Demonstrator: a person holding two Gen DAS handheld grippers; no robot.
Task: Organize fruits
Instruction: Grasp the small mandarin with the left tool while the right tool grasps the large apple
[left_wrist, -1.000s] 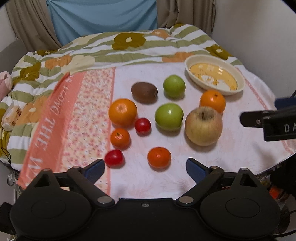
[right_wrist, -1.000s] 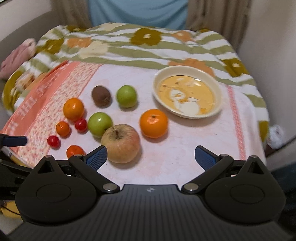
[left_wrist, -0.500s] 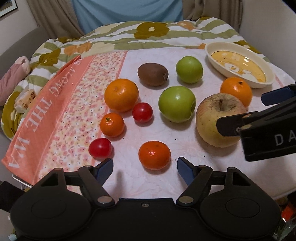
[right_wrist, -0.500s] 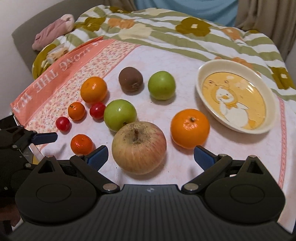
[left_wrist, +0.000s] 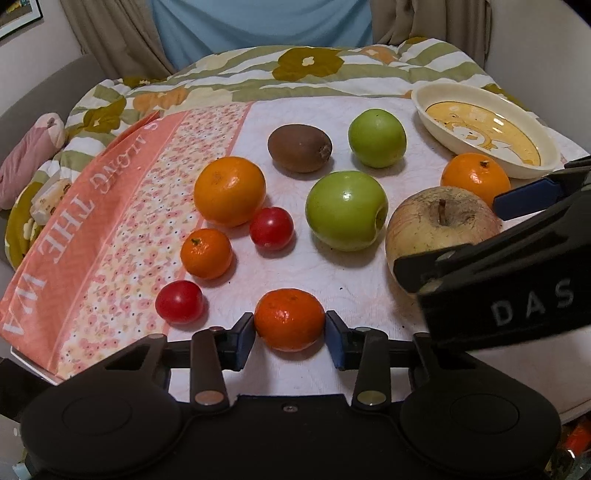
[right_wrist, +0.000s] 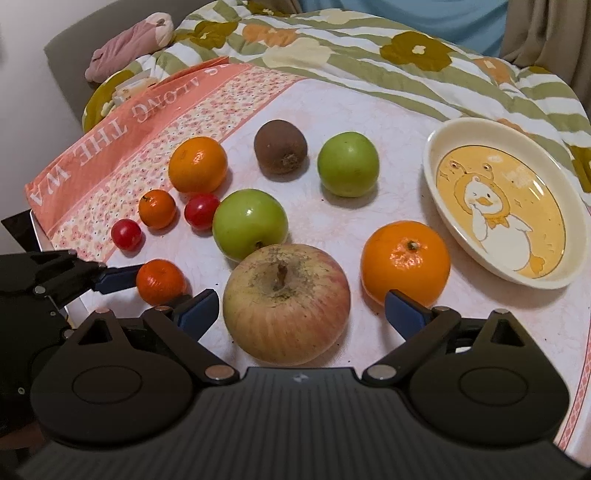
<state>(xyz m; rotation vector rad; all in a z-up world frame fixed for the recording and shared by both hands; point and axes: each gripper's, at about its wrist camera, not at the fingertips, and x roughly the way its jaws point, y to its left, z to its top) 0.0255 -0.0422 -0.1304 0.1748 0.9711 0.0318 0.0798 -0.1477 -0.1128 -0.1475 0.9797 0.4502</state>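
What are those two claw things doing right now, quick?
Left gripper: closed on the small deep-orange mandarin, which sits on the table.
Right gripper: open, empty, its fingers either side of the big yellow-red apple.

Light is glinting off the waxy green apples and the smooth tomatoes; the kiwi is looking matt and fuzzy. The big apple is showing dull, rough, speckled skin. The bowl is gleaming like glazed ceramic. A printed cloth is lying soft and matt.
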